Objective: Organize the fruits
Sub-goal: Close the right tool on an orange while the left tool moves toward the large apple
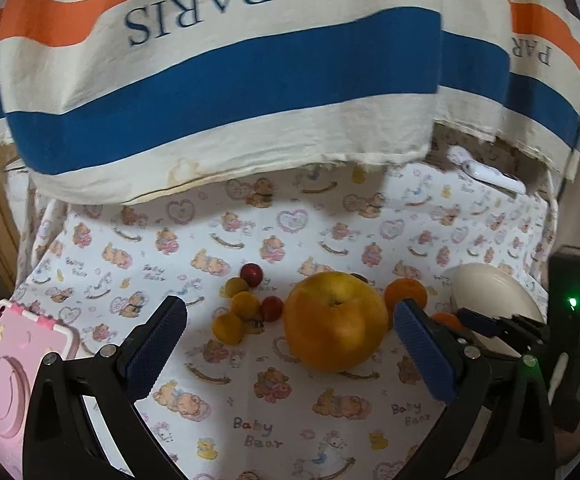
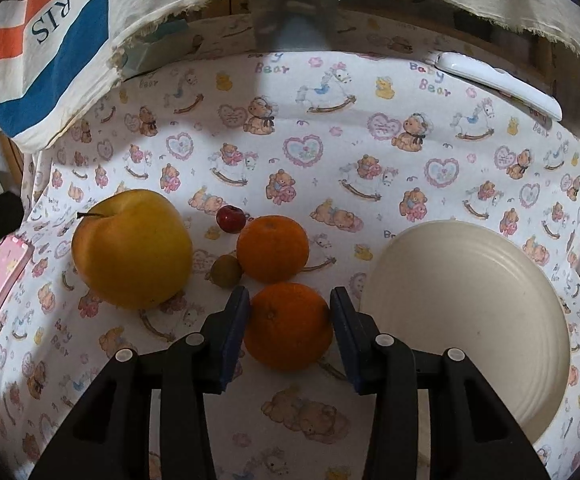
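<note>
A big yellow pear (image 1: 335, 322) (image 2: 132, 248) lies on the teddy-bear cloth. My left gripper (image 1: 290, 344) is open, its pads either side of the pear's near face, not touching. Small yellow fruits (image 1: 236, 312) and red cherries (image 1: 251, 274) lie left of it. My right gripper (image 2: 290, 330) has its pads closed against both sides of an orange (image 2: 288, 326) that rests on the cloth. A second orange (image 2: 272, 249), a small olive fruit (image 2: 226, 270) and a red cherry (image 2: 230, 219) lie behind it. A cream plate (image 2: 469, 320) (image 1: 493, 288) sits to the right.
A pink case (image 1: 6, 384) lies at the left edge. A white remote (image 2: 497, 80) lies at the far right. A striped PARIS towel (image 1: 226, 80) hangs over the back. The right gripper's body (image 1: 529, 340) shows beside the plate in the left wrist view.
</note>
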Available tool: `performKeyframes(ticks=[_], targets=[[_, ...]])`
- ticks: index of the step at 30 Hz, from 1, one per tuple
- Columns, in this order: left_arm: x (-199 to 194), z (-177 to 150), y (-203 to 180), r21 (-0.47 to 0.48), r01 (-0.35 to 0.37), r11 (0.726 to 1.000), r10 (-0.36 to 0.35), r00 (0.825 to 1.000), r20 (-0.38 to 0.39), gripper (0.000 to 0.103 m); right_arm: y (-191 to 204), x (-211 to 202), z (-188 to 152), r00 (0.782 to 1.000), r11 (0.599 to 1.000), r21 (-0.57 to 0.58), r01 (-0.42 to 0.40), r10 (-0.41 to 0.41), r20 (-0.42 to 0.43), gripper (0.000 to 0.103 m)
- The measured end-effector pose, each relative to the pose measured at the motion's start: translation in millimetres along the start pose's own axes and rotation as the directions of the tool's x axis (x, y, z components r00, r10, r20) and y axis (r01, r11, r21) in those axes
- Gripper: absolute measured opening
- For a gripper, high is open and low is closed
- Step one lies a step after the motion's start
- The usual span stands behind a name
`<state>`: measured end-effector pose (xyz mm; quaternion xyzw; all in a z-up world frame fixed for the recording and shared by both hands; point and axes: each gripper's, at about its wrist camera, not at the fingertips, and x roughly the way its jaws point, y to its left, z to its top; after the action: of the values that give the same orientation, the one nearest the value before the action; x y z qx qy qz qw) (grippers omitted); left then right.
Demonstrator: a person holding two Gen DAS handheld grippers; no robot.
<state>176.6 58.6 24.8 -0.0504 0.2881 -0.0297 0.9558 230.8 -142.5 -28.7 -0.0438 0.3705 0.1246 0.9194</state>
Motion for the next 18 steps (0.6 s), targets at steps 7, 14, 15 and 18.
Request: performKeyframes(ticks=[7, 14, 15, 18], targets=[[-0.3, 2.7, 7.0, -0.041, 0.025, 0.999, -0.026, 1.0, -0.008, 0.103, -1.4, 10.6, 0.4, 0.996, 0.996, 0.021, -0.085, 0.086, -0.039, 0.047], [-3.9, 3.4, 3.8, -0.028, 0.016, 0.999, -0.016, 1.0, 0.008, 0.103, 12.4, 13.2, -1.4, 0.993, 0.996, -0.022, -0.09, 0.088, -0.076, 0.046], [-4.4, 3.4, 3.6, -0.027, 0.014, 1.0, -0.013, 1.0, 0.01, 0.103, 12.4, 12.1, -2.1, 0.993, 0.996, -0.021, -0.089, 0.087, -0.074, 0.045], [-5.5, 3.7, 2.7, -0.017, 0.0, 1.0, 0.001, 1.0, 0.021, 0.103, 14.6, 8.9, -4.3, 0.994, 0.996, -0.042, -0.082, 0.079, -0.07, 0.045]])
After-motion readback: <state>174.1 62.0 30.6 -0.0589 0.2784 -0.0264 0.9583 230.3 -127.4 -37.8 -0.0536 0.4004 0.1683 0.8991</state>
